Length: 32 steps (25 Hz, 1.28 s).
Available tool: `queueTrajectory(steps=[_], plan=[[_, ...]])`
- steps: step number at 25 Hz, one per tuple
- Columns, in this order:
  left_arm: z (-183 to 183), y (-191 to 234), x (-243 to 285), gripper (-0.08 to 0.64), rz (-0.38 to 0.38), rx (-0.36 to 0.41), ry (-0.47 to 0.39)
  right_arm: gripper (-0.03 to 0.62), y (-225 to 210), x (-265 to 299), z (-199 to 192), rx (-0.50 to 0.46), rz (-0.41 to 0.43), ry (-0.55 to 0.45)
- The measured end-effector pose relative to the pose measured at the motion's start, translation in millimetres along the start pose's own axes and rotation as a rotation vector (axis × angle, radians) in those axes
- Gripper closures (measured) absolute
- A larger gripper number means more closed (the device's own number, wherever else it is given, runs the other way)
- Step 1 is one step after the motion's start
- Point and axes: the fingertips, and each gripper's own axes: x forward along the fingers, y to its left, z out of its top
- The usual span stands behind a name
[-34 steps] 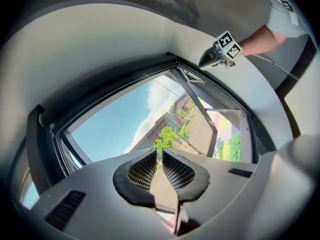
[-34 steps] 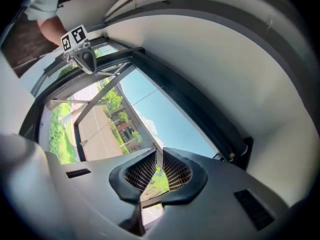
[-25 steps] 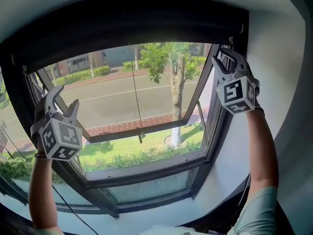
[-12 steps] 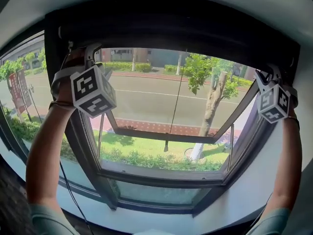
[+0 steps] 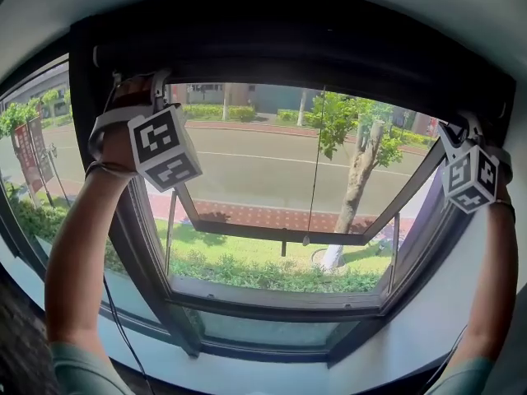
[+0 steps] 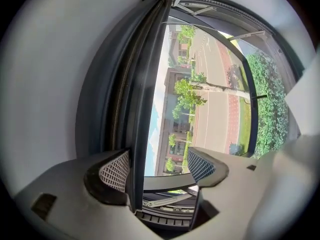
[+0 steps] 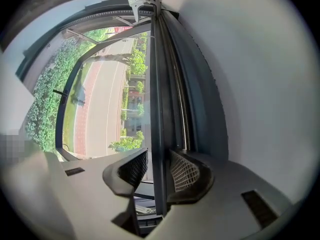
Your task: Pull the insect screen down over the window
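Left gripper point(image 5: 153, 84) at upper left of the head view, raised to the top corner of the window point(image 5: 272, 291). In its own view point(image 6: 156, 166) the jaws stand wide apart. Screen bar point(image 6: 145, 94) runs up the frame between them, lying against the left-hand pad point(image 6: 116, 171); a clear gap to the other pad point(image 6: 201, 165). Not clamped.

Right gripper point(image 5: 461, 127) at the right edge of the head view, at the opposite top corner. In its own view point(image 7: 159, 171) the jaws are drawn in close on the bar point(image 7: 156, 84), a pad point(image 7: 183, 174) pressed to each side. Grasping the bar.

Insect screen: bar point(image 5: 288, 74) sits at the top of the window, directly under the dark housing point(image 5: 288, 31) spanning the upper part of the frame. Glass below is uncovered.

Cord point(image 5: 313, 179) hangs from mid-bar, thin, its end low in the centre, near the sash point(image 5: 280, 234), which is tilted outward.

Outside: road point(image 5: 263, 167) across the middle, tree point(image 5: 362, 163) right of centre, hedge point(image 5: 247, 270) along the lower pane.

White wall point(image 6: 50, 84) fills the left of the left gripper view, and the right of the right gripper view point(image 7: 260, 84)
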Motion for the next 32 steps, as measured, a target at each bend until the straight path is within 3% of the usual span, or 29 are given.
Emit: queueTrajectory(steps=[5,18,29,32], plan=[[-7.6,-5.4,-3.5,0.193,0.005,0.055,-0.006,0.459,1.5,2.3,4.0,-0.006,-0.002,-0.009],[-13.7,-20.5,-12.7,0.193,-0.096,0.121,0.057,0.459,25.3,-3.1,-1.4,-0.039,0.087,0.007],[-15.5,-76.8,-31.6,0.186,-0.194,0.105,0.010,0.460,76.8,-18.3,-2.6,-0.054,0.131,-0.004],[-23.5,-98.5,-34.1,0.182,-0.202,0.133,0.025,0.460,96.8,-22.5,-3.5,-0.061,0.128,-0.006]])
